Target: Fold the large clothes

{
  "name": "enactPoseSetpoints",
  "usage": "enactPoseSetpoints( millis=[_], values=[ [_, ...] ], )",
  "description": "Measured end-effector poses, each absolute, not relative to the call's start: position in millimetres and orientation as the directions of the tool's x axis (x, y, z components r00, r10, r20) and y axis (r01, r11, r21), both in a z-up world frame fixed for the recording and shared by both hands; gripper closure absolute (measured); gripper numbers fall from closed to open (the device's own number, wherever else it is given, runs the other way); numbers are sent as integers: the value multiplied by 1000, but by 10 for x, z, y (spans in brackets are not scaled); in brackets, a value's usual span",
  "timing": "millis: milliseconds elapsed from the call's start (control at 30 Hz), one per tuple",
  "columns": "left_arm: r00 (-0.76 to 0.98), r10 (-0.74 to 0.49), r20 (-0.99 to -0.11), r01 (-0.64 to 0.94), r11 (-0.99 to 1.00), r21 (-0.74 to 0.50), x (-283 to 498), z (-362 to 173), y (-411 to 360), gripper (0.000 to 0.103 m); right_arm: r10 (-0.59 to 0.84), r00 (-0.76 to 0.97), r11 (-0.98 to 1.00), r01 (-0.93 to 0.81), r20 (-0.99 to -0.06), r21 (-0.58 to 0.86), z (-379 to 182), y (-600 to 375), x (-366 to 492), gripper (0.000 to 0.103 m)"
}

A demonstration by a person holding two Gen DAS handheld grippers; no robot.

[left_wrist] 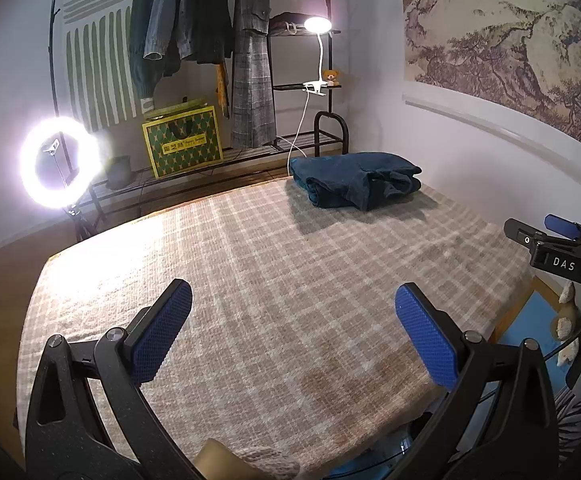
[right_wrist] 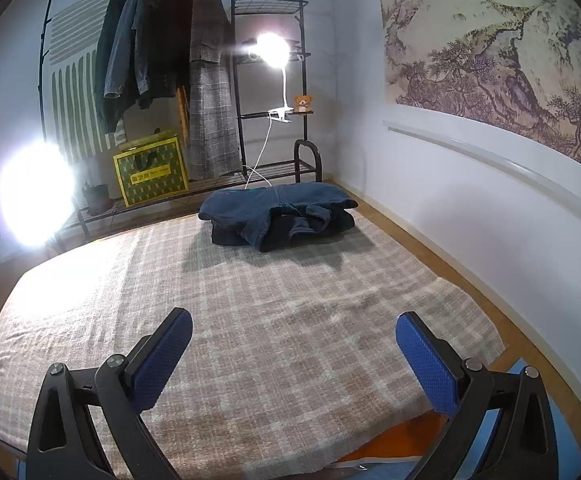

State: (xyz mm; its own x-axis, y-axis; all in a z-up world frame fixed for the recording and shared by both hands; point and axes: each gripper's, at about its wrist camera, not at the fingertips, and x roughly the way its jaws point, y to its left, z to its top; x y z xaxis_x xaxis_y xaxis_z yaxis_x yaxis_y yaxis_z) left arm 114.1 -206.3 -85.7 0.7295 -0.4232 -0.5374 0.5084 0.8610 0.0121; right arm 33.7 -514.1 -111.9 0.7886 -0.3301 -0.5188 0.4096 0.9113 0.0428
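A dark blue garment lies folded in a thick bundle at the far end of the checked beige blanket. My left gripper hovers open over the blanket's near part, nothing between its blue pads. My right gripper is open too, empty, well short of the bundle. In the left wrist view the right gripper's body shows at the right edge, its jaws not readable there.
A black clothes rack with hanging coats stands behind the blanket. A ring light glares at left; a clip lamp shines on the rack. A green-yellow bag sits on the rack's lower shelf. White wall with mural runs along the right.
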Motion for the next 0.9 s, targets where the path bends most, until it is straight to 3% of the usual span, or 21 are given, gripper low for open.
enactPoseSetpoints(
  millis=[900],
  values=[
    [737, -423, -527, 506, 862, 16, 1120, -761, -2088, 0, -325, 788, 913, 405, -523, 43, -1124, -5137, 354, 0]
  ],
)
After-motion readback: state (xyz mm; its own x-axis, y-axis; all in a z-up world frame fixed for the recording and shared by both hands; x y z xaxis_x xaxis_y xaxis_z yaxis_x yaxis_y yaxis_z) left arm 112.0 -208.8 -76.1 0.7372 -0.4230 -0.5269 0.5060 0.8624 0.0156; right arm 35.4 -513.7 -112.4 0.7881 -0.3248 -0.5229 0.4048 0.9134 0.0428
